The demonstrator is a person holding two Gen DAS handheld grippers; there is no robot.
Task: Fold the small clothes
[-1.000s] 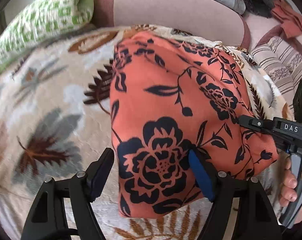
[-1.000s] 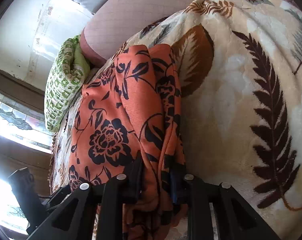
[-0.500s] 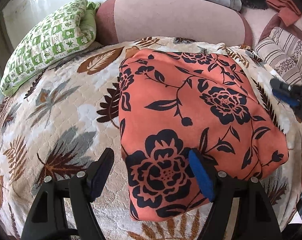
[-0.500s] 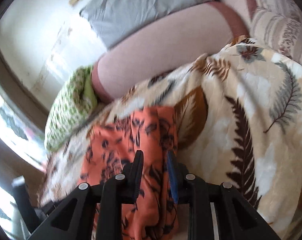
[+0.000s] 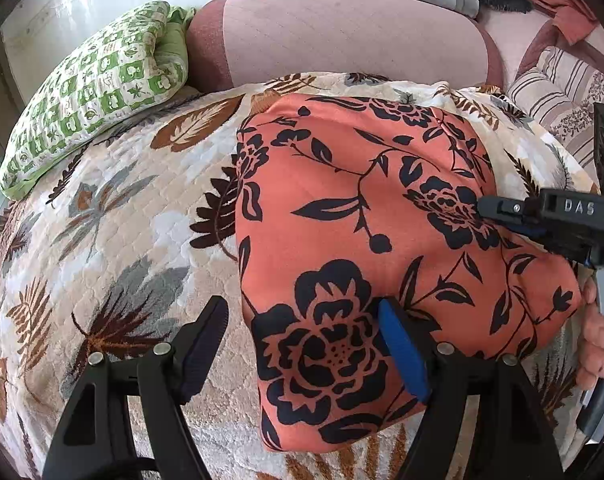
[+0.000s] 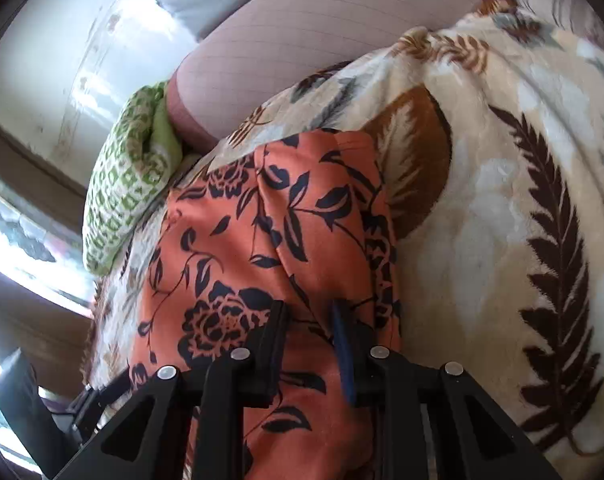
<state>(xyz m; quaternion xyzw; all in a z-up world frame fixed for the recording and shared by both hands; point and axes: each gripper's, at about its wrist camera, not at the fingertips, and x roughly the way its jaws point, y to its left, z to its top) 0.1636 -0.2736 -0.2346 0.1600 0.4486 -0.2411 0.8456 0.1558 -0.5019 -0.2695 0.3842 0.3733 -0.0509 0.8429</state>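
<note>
Green pillow [image 5: 98,92]: lies at the far left against the headboard, well apart from the work, so it does not get in the way.

Bed blanket [image 5: 114,216]: the leaf-printed cover serves as the flat surface for folding; the bare stretch on the left gives room to lay the cloth out.

Left tongs [image 5: 302,344]: stand wide, pointing down at the near edge of the cloth. The blue-padded finger rests over the fabric and the other over bare blanket; neither pinches anything. They seem poised to take the near left corner once the other side is settled.

Orange floral garment [image 5: 362,240]: the task's thing, lying on the bed in the middle and right of the left wrist view, already doubled into a rough rectangle with a rounded fold along its near edge. It looks part-folded, likely one more fold to go.

Right tongs [image 6: 310,340]: narrow, with a ridge of the orange fabric running up between the fingers near the cloth's right edge. I cannot tell whether the pads press on it or have let it go.

Person's hand [image 5: 594,336]: at the far right, fingers curled round the grip of the right tongs, held low beside the cloth's right corner.
</note>
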